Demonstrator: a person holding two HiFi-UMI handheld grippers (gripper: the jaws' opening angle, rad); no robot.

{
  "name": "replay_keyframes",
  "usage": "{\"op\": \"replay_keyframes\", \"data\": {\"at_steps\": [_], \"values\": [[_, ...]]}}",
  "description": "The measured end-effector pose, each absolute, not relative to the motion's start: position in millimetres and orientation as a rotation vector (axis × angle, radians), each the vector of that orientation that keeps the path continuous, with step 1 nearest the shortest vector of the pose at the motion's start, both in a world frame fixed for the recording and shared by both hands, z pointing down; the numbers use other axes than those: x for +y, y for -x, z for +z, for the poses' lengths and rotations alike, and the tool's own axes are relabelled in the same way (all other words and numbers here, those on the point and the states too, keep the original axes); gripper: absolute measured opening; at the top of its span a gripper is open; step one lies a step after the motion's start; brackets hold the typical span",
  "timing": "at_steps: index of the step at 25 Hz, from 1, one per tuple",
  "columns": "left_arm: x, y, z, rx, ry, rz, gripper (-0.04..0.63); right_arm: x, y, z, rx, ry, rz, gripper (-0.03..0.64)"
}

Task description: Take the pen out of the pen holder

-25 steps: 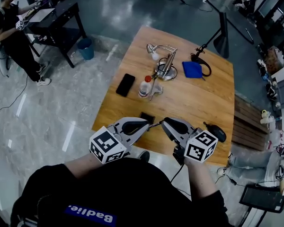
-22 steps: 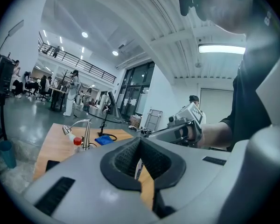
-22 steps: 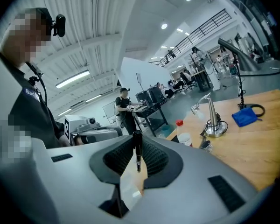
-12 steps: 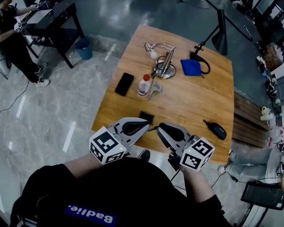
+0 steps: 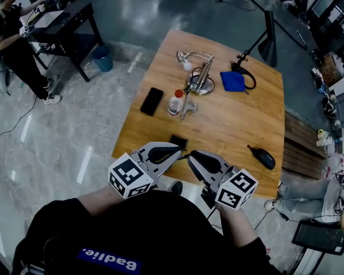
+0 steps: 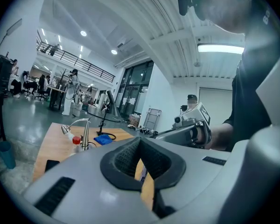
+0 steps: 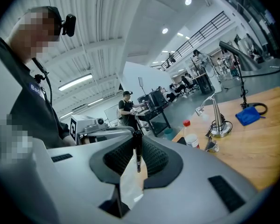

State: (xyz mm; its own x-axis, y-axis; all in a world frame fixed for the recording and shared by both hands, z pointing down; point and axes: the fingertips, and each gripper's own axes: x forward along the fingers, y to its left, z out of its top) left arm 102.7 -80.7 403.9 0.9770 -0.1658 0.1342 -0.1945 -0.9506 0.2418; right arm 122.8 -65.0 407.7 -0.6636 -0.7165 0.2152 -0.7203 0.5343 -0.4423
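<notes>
On the head view I read "Badie." in white on a blue shirt patch (image 5: 109,260), upside down. I count two grey hand-held tools, the left gripper (image 5: 179,149) and the right gripper (image 5: 190,157). Their tips nearly meet above the near edge of one wooden table (image 5: 241,125), just beside one small black rectangular pen holder (image 5: 178,141). Farther off lie one silver desk lamp (image 5: 202,79), one red-capped clear bottle (image 5: 175,103), one black phone (image 5: 152,101) and one blue cloth (image 5: 233,81). In the left gripper view the pads meet at their tips and I see nothing between them. In the right gripper view the jaws clamp one slim black pen (image 7: 137,149), upright, its lower tip bare.
</notes>
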Motion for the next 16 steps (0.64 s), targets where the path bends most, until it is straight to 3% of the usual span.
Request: {"op": "replay_keyframes", "data": {"at_steps": [16], "values": [[-86.1, -99.9, 403.2, -0.273, -2.862, 0.163, -0.002, -71.0, -120.2, 406.2, -2.740, -1.281, 0.805, 0.060]]}}
